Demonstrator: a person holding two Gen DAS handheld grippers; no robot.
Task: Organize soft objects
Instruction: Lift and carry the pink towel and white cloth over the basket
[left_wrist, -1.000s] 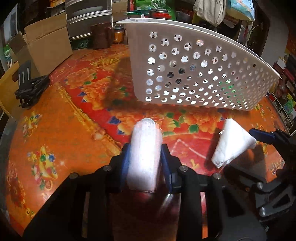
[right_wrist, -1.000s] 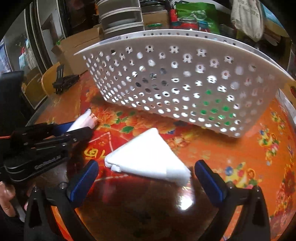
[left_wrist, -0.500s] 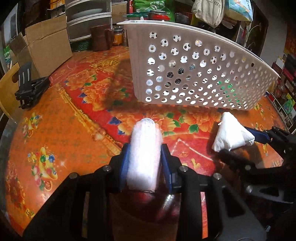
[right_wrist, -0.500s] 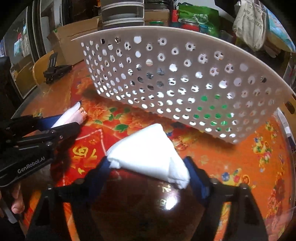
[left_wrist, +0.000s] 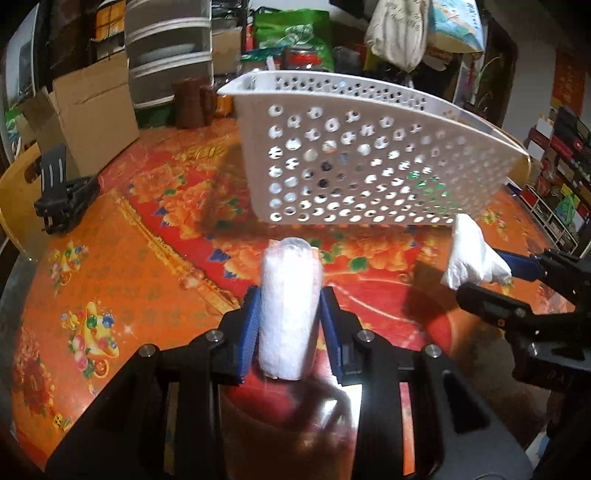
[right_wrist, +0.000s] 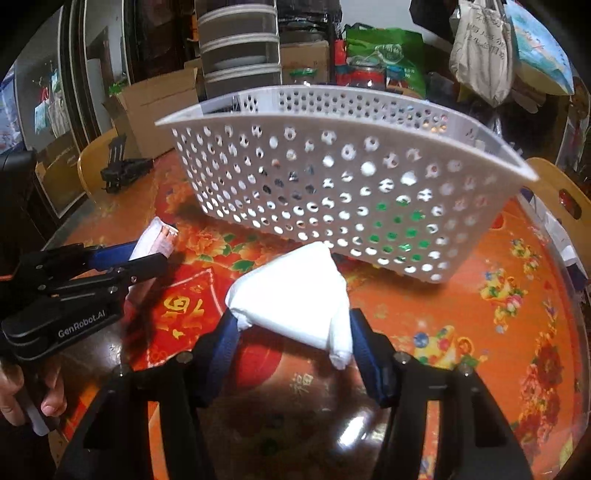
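My left gripper (left_wrist: 290, 299) is shut on a white rolled soft pad (left_wrist: 288, 328), which stands upright between the blue pads just above the table. My right gripper (right_wrist: 293, 325) has its jaws closing on a white folded triangular bundle (right_wrist: 295, 295). Both pads press its sides and it hangs clear of the tablecloth. A white perforated basket (left_wrist: 369, 166) stands right behind both items, its rim above them. In the left wrist view the bundle (left_wrist: 467, 251) shows at the right. In the right wrist view the roll (right_wrist: 155, 236) shows at the left.
The round table (left_wrist: 110, 288) carries an orange-red floral cloth. A black folding stand (left_wrist: 62, 199) lies at its left edge, a cardboard box (left_wrist: 92, 110) and a brown jug (left_wrist: 192, 103) behind. A hand (right_wrist: 22, 398) grips the left tool. Shelves and bags crowd the back.
The right jaws went from wide open around the triangular bundle to pressing on it, and lifted it towards the basket. The left gripper and its roll barely moved.
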